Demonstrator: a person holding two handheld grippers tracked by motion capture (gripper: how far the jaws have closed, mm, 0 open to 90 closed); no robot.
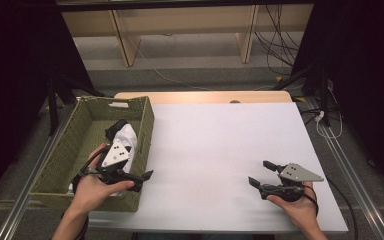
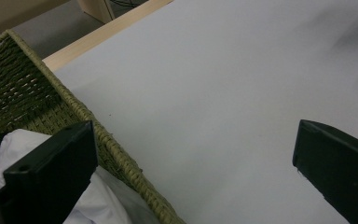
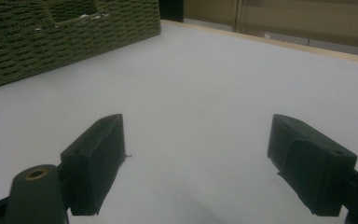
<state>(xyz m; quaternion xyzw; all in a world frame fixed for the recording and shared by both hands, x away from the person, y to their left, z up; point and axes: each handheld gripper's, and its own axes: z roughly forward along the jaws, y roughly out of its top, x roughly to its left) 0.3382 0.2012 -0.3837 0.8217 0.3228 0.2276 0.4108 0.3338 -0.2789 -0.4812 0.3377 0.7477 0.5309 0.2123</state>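
In the high view, the woven green basket sits at the left of the frame on the edge of the white desk, with a white cloth and some dark item, too dim to name, lying inside near its right wall. The left gripper hovers over the basket's lower right corner, jaws spread wide and empty; the right gripper rests low at the lower right, well apart from the basket, jaws likewise wide and holding nothing. In the left gripper view, one jaw hangs over the cloth at lower left while the other stands out over bare desk, so the basket rim runs between them. The risk, as I judge it, is that closing from here would pinch the woven wall along with the cloth, or drag the basket off the desk edge. In the right gripper view, the open jaws frame only desk, the basket lying far off at upper left.
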